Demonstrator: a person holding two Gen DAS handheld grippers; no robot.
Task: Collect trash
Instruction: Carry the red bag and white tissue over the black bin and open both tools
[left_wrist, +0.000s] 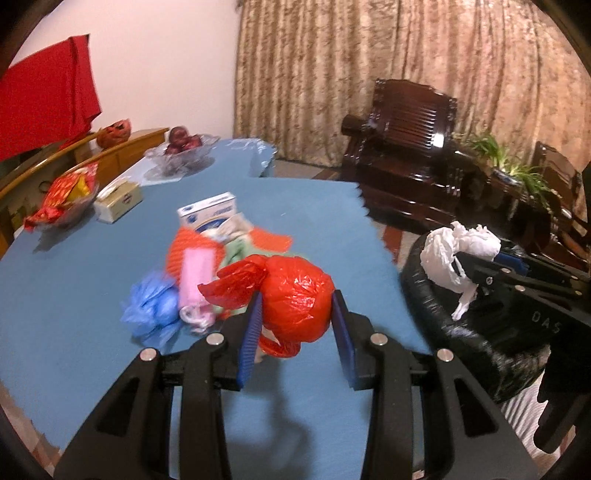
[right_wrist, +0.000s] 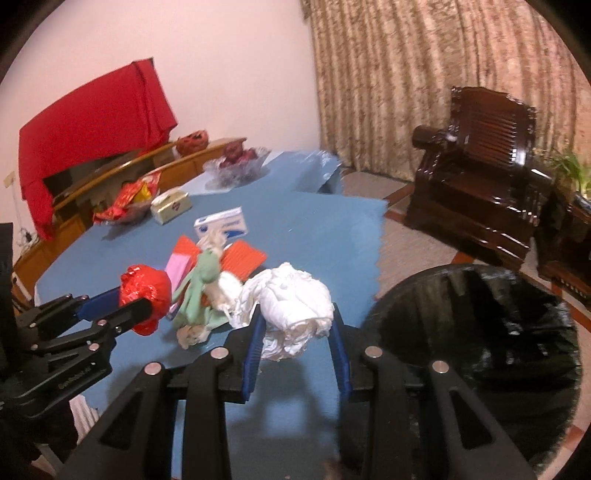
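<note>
Blue table (left_wrist: 92, 288) keeps more trash at its middle, while the left gripper (left_wrist: 297, 306) clenches a red bag (left_wrist: 295, 295) and the right gripper (right_wrist: 297, 314) a white wad (right_wrist: 295, 306); I would release both only above the bin (right_wrist: 480, 332) at right.

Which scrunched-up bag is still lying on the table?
The blue bag, at the left edge of the pile on the table. The red bag is pinched in the left gripper, the white one in the right gripper.
</note>
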